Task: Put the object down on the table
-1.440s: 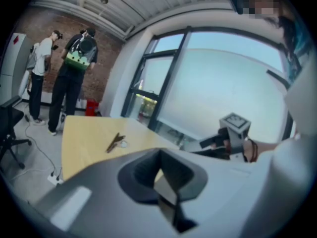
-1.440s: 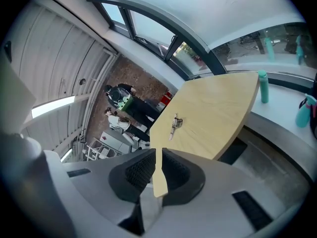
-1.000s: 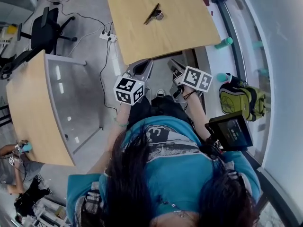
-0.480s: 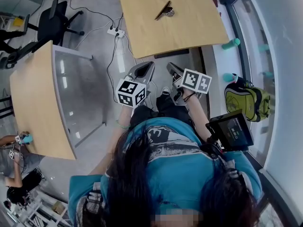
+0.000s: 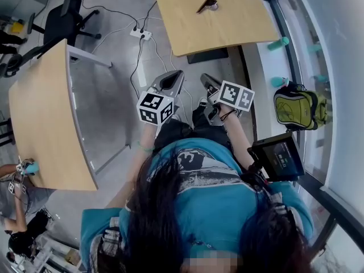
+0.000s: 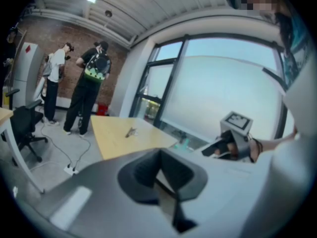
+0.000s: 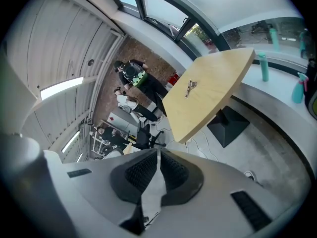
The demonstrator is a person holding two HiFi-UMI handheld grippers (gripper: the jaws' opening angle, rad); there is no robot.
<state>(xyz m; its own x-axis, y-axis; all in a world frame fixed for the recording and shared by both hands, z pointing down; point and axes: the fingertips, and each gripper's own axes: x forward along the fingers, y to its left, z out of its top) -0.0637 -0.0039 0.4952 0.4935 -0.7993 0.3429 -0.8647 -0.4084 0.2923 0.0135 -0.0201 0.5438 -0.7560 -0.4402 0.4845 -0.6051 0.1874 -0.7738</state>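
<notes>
At the top of the frame, a small dark object [image 5: 207, 4] lies on the wooden desk [image 5: 233, 24]. Mid-frame, well apart from it, the left gripper [image 5: 172, 78] and right gripper [image 5: 207, 82] are pressed together, empty.

Object [image 5: 207, 4] on table [image 5: 227, 24] too small to identify.

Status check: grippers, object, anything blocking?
Left gripper and right gripper: jaws shut, empty. Object lies on table, apart from both. Nothing seen in the way.
</notes>
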